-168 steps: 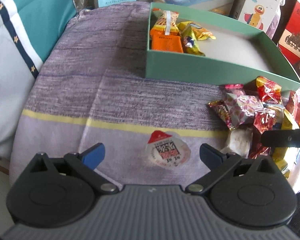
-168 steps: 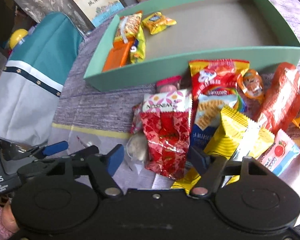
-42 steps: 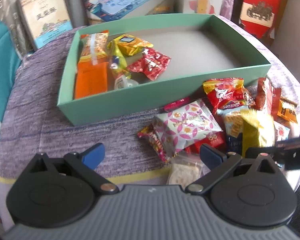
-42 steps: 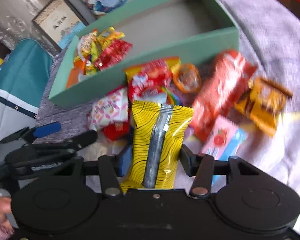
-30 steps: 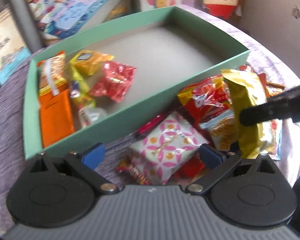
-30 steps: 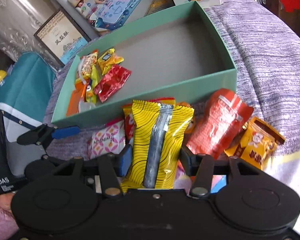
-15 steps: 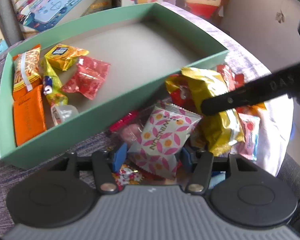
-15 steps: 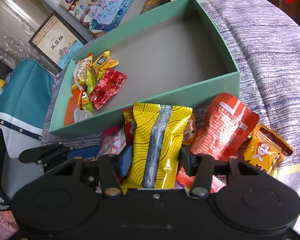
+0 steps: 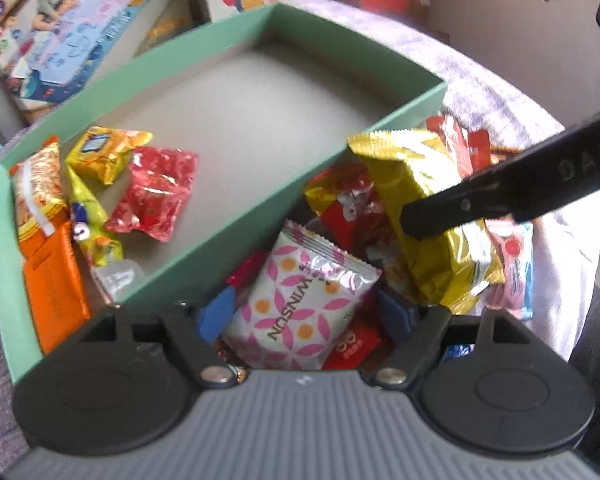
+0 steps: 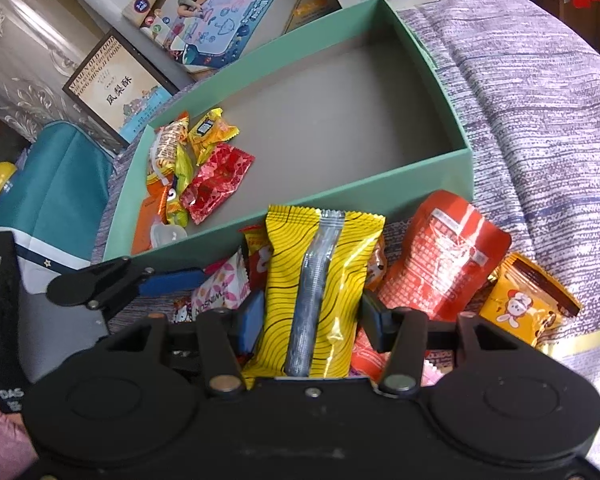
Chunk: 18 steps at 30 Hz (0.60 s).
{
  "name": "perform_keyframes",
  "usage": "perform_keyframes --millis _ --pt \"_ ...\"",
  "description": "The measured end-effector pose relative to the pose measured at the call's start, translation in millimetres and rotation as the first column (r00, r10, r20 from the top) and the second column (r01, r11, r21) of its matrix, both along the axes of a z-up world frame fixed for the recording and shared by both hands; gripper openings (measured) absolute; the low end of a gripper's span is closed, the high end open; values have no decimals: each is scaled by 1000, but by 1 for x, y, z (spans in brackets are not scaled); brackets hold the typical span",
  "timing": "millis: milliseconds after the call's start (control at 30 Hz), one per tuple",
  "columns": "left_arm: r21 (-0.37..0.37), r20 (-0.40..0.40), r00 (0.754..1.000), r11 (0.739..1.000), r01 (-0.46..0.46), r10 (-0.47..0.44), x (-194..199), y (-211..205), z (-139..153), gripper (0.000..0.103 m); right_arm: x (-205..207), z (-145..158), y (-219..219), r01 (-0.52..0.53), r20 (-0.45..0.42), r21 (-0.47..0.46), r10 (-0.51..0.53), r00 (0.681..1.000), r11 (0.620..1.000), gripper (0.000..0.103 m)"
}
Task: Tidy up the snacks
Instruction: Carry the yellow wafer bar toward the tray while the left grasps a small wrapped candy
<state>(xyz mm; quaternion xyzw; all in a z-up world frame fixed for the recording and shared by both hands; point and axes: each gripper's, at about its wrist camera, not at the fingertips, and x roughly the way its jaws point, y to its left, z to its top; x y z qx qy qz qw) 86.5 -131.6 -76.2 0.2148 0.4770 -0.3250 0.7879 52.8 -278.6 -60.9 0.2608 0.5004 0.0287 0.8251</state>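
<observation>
The right claw (image 10: 310, 320) is gripping a yellow packet with black wavy lines (image 10: 320, 280) — its pads are pressing on both long edges and the packet is sticking up just in front of the near wall of the green box (image 10: 440, 168). The left claw (image 9: 308, 314) is sitting low over the snack pile with a white packet patterned in pink petals (image 9: 304, 300) between its blue pads; its jaws are opening, and I cannot tell whether the pads are touching the wrapper.

Inside the box, crowded into its left end, are lying a red foil packet (image 9: 154, 196), a small yellow packet (image 9: 104, 152), an orange packet (image 9: 54, 284) and a long striped one (image 9: 36, 188); the rest of the grey floor is showing bare.

Outside, on the purple cloth over the tabletop (image 10: 540, 92), the remaining snacks are heaped against the box's near wall — a red pouch (image 10: 440, 256) and, to its right, an orange packet with a rabbit on it (image 10: 528, 304). Behind the box, boxed toys (image 10: 220, 12) are leaning.
</observation>
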Motion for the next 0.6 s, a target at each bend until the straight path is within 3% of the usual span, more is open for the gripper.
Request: perform_keyframes --millis 33,67,100,200,333,433,500,600 --pt "7 -6 1000 1000 20 -19 1 -1 -2 74 -1 0 -1 1 1 5 -1 1000 1000 51" --pt "7 -1 999 999 45 -45 0 -1 -1 65 -1 -1 -2 2 3 9 -2 1000 1000 51" --pt "9 12 998 998 61 -62 -1 -2 1 47 -1 -1 -2 3 4 12 -3 1000 1000 51" --pt "-14 0 997 997 76 -76 0 -1 8 41 -3 -2 -2 11 8 20 -11 1000 1000 51" --pt "-43 -8 1000 999 23 -24 -2 4 12 38 -4 -2 0 13 12 23 -13 1000 1000 51" --pt "-78 -12 998 995 -56 56 -5 10 19 28 -8 1 0 13 19 18 -13 1000 1000 51" --pt "-91 -13 995 991 -101 100 -7 14 24 13 -10 4 0 11 26 13 -11 1000 1000 51" --pt "-82 -22 993 990 -118 117 -10 18 20 12 -12 10 3 4 34 1 -4 999 1000 51"
